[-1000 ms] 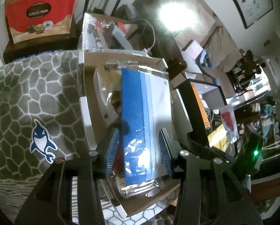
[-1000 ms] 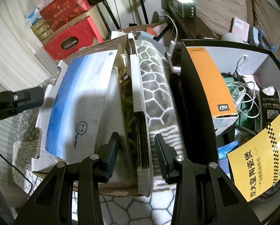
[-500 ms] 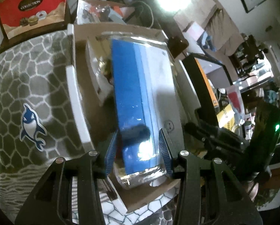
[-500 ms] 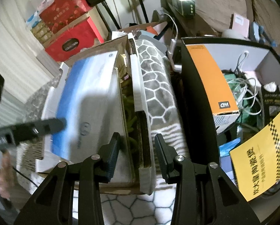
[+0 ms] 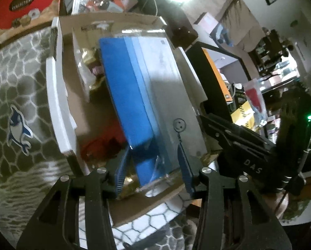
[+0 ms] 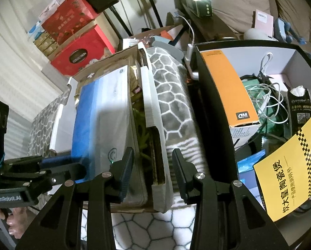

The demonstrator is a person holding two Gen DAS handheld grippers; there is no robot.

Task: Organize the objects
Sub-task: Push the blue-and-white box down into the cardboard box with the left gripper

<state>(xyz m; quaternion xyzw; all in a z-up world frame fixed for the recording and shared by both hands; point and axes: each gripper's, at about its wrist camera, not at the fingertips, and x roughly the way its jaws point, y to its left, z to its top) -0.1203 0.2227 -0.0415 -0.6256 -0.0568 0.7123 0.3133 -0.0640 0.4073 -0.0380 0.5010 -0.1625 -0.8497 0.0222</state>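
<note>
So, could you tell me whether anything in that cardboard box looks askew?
Yes: the blue-and-white packet lies tilted across the cardboard box, its near end sticking out past the rim between the left gripper fingers, resting on the clutter underneath rather than flat.

Both wrist cams looked steeply down along their own fingers, close in. Left cam sat over the near end of the cardboard box [image 5: 105, 29]; right cam sat over that box's right wall. Shared: box, blue-and-white packet [image 5: 142, 87], patterned blanket [image 6: 172, 95]; each cam also caught the other tool.
</note>
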